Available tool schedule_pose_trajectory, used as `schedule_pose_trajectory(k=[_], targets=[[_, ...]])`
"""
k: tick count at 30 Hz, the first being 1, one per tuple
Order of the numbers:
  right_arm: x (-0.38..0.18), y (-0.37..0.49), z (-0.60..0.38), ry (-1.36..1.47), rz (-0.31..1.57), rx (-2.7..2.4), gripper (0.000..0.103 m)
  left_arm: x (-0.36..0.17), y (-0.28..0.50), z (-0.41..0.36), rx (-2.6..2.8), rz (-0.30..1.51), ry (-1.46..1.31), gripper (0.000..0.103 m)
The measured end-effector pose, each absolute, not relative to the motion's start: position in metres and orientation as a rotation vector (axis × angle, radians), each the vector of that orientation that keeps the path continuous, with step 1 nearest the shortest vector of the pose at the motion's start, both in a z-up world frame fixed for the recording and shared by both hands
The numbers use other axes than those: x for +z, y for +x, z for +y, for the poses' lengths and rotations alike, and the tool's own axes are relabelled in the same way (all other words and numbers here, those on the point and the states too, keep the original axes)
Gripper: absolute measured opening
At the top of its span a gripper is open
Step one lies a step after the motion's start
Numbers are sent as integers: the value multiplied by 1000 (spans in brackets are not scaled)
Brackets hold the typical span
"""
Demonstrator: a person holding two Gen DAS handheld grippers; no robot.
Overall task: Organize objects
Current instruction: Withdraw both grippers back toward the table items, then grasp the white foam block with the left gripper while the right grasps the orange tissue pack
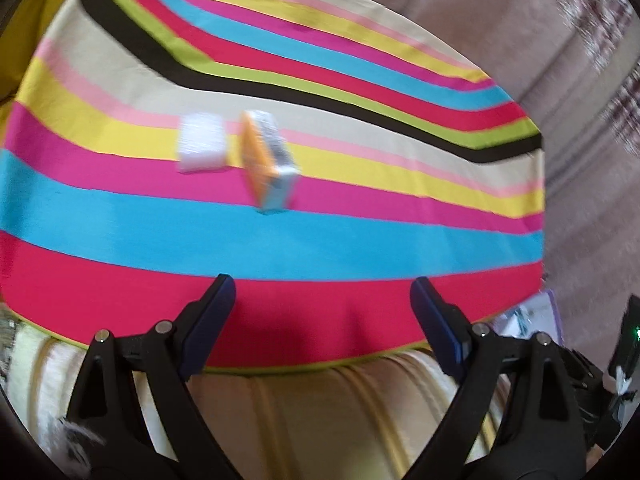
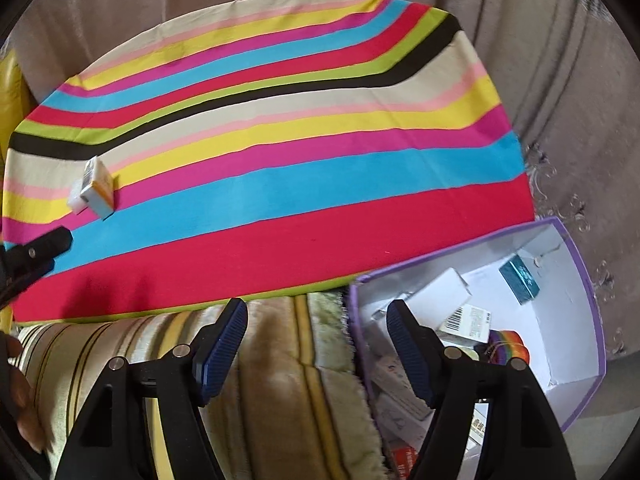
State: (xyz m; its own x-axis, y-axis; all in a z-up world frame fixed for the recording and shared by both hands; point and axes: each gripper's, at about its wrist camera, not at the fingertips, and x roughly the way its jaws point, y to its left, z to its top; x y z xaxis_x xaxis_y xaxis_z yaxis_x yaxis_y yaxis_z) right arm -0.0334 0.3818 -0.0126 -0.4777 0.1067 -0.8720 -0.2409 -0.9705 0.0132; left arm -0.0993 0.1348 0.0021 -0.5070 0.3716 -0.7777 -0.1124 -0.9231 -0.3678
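Note:
An orange and silver box [image 1: 270, 160] stands on its edge on the striped cloth [image 1: 360, 216], with a white box [image 1: 201, 147] just left of it. My left gripper [image 1: 322, 300] is open and empty, near the cloth's front edge, short of both boxes. In the right wrist view the same two boxes [image 2: 96, 192] sit at the far left. My right gripper [image 2: 316, 328] is open and empty, by the left rim of a purple-edged white box [image 2: 584, 304] that holds several small packages.
The left gripper's finger [image 2: 44, 246] shows at the left edge of the right wrist view. A striped cushion [image 2: 280, 380] lies below the cloth. Beige curtains [image 2: 560, 80] hang behind. The purple box's corner [image 1: 532, 312] shows at the right of the left wrist view.

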Motion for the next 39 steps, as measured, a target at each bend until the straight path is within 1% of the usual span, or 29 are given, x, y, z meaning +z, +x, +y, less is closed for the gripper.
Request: schedule_pose_trajectory(k=[4, 8, 10, 26, 27, 28, 30, 34, 39], targets=[[-14, -40, 370, -1502, 173, 2547, 73, -5, -118, 109, 2537, -435, -1407, 90], [-15, -50, 358, -1517, 147, 2569, 73, -17, -143, 95, 2574, -448, -1462, 80], [-17, -55, 352, -1526, 133, 2574, 73, -22, -155, 92, 2588, -455, -1477, 78], [-13, -92, 289, -1552, 38, 2725, 73, -44, -221, 97, 2669, -330, -1544, 78], [-13, -96, 285, -1551, 27, 2736, 73, -45, -224, 98, 2671, -320, -1546, 75], [-13, -99, 280, -1548, 15, 2745, 73, -46, -227, 99, 2672, -304, -1547, 70], [-13, -107, 269, -1545, -16, 2768, 73, -45, -231, 102, 2689, -250, -1535, 53], [-17, -127, 251, -1569, -52, 2794, 73, -45, -227, 96, 2684, -280, -1507, 52], [-23, -154, 230, -1578, -81, 2835, 73, -42, -213, 75, 2689, -445, -1473, 52]])
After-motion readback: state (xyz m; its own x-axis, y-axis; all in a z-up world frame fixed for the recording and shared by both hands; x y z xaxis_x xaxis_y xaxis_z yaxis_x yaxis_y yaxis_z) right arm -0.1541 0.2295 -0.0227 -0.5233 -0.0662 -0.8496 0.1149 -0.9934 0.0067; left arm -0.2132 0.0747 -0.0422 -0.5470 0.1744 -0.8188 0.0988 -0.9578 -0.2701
